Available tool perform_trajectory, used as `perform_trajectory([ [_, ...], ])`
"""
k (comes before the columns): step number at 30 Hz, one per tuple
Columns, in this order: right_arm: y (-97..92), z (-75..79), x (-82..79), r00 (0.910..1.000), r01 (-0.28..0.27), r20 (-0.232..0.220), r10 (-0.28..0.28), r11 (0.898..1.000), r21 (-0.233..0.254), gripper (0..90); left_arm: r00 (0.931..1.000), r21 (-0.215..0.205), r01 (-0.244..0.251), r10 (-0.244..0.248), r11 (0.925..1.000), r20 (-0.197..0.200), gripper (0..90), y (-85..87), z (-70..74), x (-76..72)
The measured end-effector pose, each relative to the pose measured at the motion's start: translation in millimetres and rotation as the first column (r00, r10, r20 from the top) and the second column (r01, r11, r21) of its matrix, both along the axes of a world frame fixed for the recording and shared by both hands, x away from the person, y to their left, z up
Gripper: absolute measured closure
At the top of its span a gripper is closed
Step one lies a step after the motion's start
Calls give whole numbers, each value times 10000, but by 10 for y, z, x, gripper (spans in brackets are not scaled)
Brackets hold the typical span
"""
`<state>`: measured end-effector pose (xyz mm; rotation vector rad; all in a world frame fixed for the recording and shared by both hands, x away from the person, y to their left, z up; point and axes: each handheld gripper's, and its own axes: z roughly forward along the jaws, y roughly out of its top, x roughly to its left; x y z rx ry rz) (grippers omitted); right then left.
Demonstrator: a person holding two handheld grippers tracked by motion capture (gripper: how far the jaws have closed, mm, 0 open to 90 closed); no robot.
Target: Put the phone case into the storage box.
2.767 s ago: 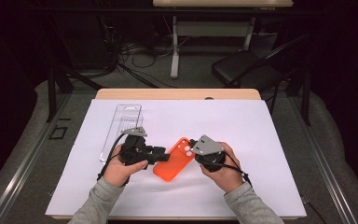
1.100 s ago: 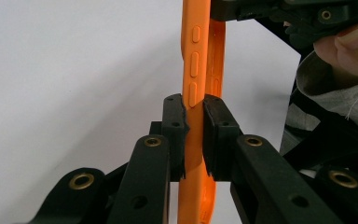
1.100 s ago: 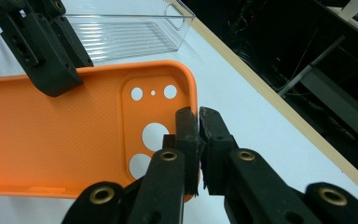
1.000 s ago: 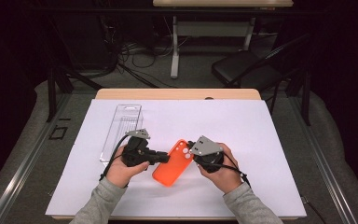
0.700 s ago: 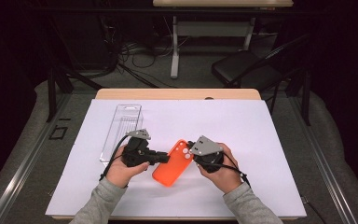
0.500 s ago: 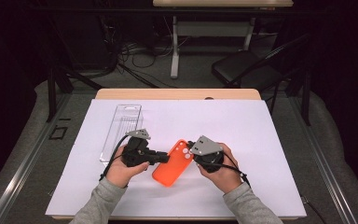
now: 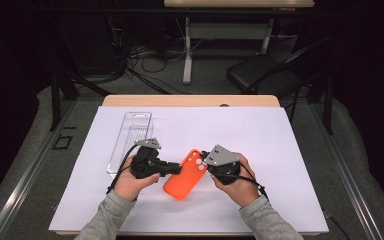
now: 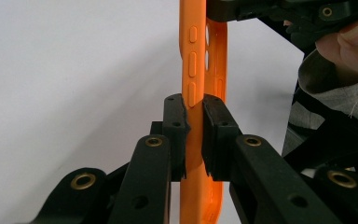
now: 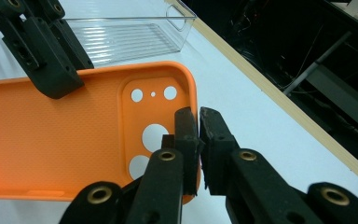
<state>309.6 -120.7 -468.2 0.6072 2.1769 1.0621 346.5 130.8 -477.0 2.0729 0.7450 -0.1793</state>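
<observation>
An orange phone case [image 7: 185, 174] is held just above the white sheet between both hands. My left gripper [image 7: 176, 169] is shut on its left long edge; in the left gripper view the pads [image 8: 213, 126] pinch the case wall [image 8: 192, 84] by the side buttons. My right gripper [image 7: 205, 161] is shut on the camera-hole end; in the right gripper view its jaws [image 9: 196, 135] clamp the case rim [image 9: 192, 95] beside the cut-outs. The case [image 9: 65, 135] shows its textured inside there, with the left gripper [image 9: 58, 77] on its far edge.
A clear plastic tray [image 7: 131, 137] lies on the white sheet [image 7: 280, 150] left of the hands, seen also as the ribbed tray [image 9: 121, 39] in the right gripper view. The wooden table edge [image 7: 190, 101] runs along the back; a chair [image 7: 260, 75] stands beyond.
The case and both hands have shifted slightly left and lower since the oldest frame. Over the last second nothing has visibly moved.
</observation>
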Motion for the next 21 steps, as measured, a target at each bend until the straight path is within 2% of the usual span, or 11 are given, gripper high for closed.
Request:
perform_trajectory([
  [21, -7, 11, 6, 9998, -58, -172, 63, 9995, 308, 728, 9996, 3, -269, 269, 9996, 50, 810, 14, -8, 8],
])
